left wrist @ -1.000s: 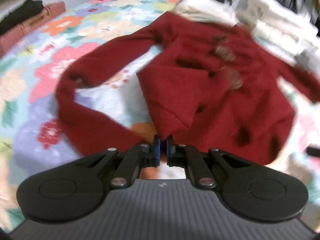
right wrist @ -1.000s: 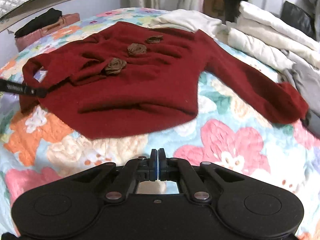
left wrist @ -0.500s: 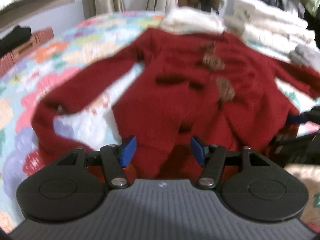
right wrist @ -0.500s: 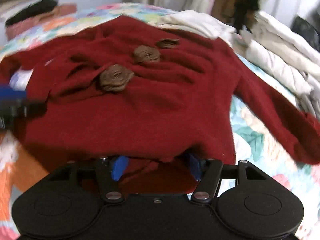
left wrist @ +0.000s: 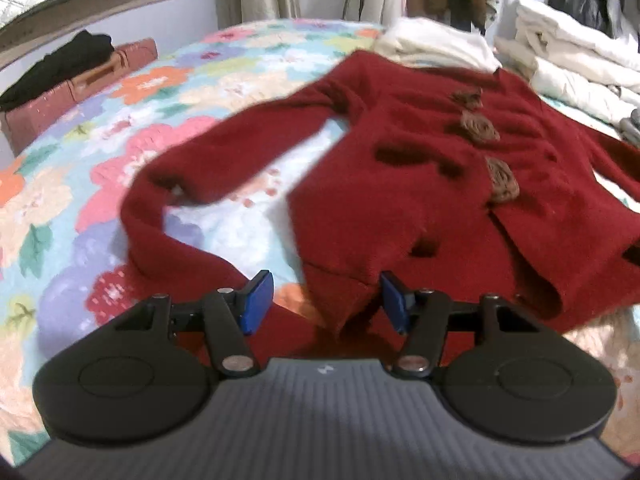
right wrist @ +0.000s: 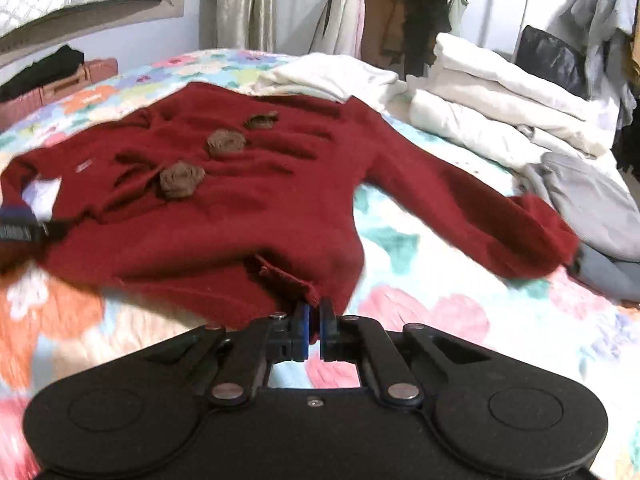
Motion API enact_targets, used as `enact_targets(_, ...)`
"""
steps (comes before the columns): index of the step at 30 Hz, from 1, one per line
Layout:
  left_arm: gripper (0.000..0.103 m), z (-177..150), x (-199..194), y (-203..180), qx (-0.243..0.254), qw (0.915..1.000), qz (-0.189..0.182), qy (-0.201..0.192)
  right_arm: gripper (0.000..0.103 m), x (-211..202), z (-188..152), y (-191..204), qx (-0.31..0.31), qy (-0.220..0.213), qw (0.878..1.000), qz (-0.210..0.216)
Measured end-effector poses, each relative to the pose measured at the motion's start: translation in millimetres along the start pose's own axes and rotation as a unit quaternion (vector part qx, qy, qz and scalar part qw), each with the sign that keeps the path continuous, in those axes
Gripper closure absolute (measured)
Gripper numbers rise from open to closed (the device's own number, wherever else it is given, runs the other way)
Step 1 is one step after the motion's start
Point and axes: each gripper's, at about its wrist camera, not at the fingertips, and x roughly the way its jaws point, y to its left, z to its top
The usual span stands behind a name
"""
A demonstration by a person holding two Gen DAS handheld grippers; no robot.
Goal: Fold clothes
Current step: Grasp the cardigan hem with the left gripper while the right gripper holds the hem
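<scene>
A dark red sweater (left wrist: 420, 184) with three brown fabric roses lies spread on a floral bedspread (left wrist: 120, 120). It also shows in the right wrist view (right wrist: 240, 200). My left gripper (left wrist: 326, 302) is open, its blue pads on either side of the sweater's lower left hem corner. My right gripper (right wrist: 314, 326) is shut on the sweater's lower right hem corner, which is pinched between the pads. The left sleeve (left wrist: 208, 168) curls toward the left gripper. The right sleeve (right wrist: 480, 216) stretches out to the right.
Folded white bedding (right wrist: 500, 96) and a cream garment (right wrist: 332, 76) lie at the back of the bed. Grey clothes (right wrist: 592, 208) lie at the right. A reddish case with black cloth (left wrist: 72, 76) stands at the far left. Clothes hang behind the bed.
My left gripper opened after holding the hem and stays open at the left corner. My right gripper moved in to the hem, opened, then shut on the right corner.
</scene>
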Motion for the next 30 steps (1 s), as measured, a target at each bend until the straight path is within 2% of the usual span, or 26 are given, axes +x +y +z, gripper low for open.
enact_targets(2, 0.046, 4, 0, 9, -0.022, 0.9998, -0.005, 0.002, 0.099, 6, -6, -4, -0.002, 0.025, 1.0, -0.005)
enact_targets(6, 0.043, 9, 1, 20, -0.057, 0.9971, -0.049, 0.005, 0.099, 9, -18, -12, 0.022, 0.048, 0.999, 0.0)
enact_targets(11, 0.044, 8, 0, 21, -0.065, 0.9977, -0.004, -0.021, 0.1, 17, -33, -24, 0.071, 0.059, 0.996, -0.014)
enact_targets(15, 0.048, 8, 1, 29, -0.078, 0.9967, -0.013, -0.02, 0.101, 7, -41, -36, 0.125, 0.054, 0.99, -0.031)
enact_targets(19, 0.059, 7, 5, 26, -0.061, 0.9979, -0.011, -0.018, 0.103, -1, -50, -66, 0.201, 0.067, 0.975, -0.069)
enact_targets(20, 0.065, 8, 6, 24, -0.057, 0.9981, -0.013, -0.018, 0.103, -4, -51, -69, 0.204, 0.063, 0.974, -0.078)
enact_targets(21, 0.084, 8, 8, 22, -0.052, 0.9984, -0.014, -0.016, 0.103, -8, -53, -73, 0.207, 0.06, 0.973, -0.087)
enact_targets(22, 0.097, 8, 10, 21, -0.05, 0.9986, -0.014, -0.014, 0.103, -11, -50, -68, 0.182, 0.049, 0.979, -0.081)
enact_targets(23, 0.099, 8, 11, 20, -0.05, 0.9986, -0.014, -0.013, 0.102, -14, -47, -62, 0.156, 0.039, 0.984, -0.075)
enact_targets(24, 0.1, 7, 13, 19, -0.05, 0.9986, -0.014, -0.012, 0.096, -17, -41, -53, 0.129, 0.025, 0.99, -0.057)
enact_targets(26, 0.101, 7, 12, 19, -0.052, 0.9984, -0.011, -0.02, 0.092, -21, -30, -34, 0.073, -0.003, 0.997, -0.021)
enact_targets(28, 0.101, 10, -1, 27, -0.069, 0.9967, -0.002, -0.042, 0.08, -21, -20, -13, 0.014, -0.023, 1.0, 0.015)
enact_targets(29, 0.102, 12, -11, 33, -0.085, 0.9948, 0.001, -0.055, 0.067, -21, -15, -2, -0.016, -0.033, 0.999, 0.033)
enact_targets(30, 0.103, 12, -22, 42, -0.106, 0.9921, 0.003, -0.066, 0.059, -17, -13, 7, -0.038, -0.037, 0.998, 0.046)
